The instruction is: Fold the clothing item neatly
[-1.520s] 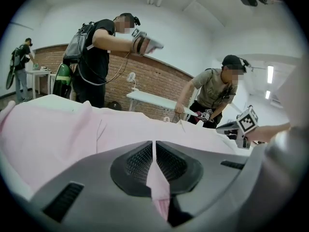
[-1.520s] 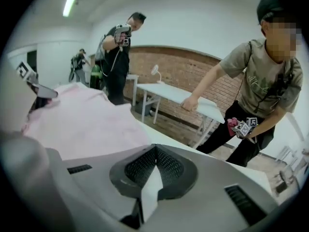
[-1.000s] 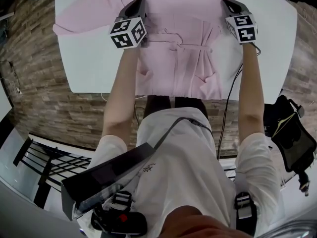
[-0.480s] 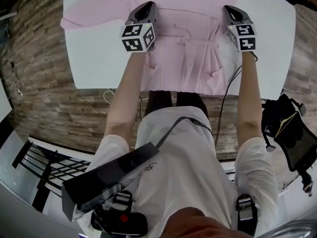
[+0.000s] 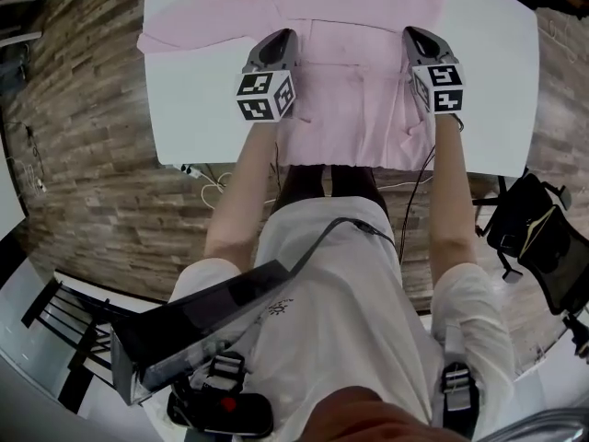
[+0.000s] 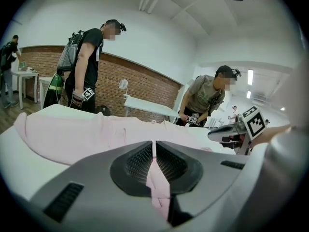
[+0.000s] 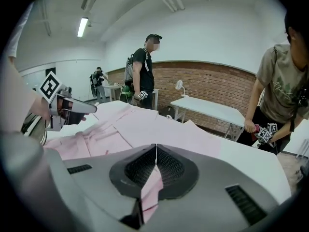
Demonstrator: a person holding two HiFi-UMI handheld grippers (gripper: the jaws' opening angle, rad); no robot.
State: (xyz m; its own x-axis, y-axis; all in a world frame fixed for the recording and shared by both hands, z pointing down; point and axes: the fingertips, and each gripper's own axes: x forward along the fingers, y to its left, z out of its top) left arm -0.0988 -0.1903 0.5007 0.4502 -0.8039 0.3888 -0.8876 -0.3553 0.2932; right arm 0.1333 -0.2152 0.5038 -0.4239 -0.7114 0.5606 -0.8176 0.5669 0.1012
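Your left gripper (image 5: 276, 42) and right gripper (image 5: 416, 37): each pinched closed on pink garment (image 5: 354, 99); the rest spread ahead.

Left gripper (image 6: 153, 153), pinching pink garment (image 6: 67, 134)

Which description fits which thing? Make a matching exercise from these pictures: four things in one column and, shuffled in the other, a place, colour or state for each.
Column one:
1. pink garment
2. table
3. left gripper
4. floor

Column two:
a. brown planks
b. shut on fabric
c. white, bearing the garment
d. spread out on the tabletop

Pairs: 1-d, 2-c, 3-b, 4-a
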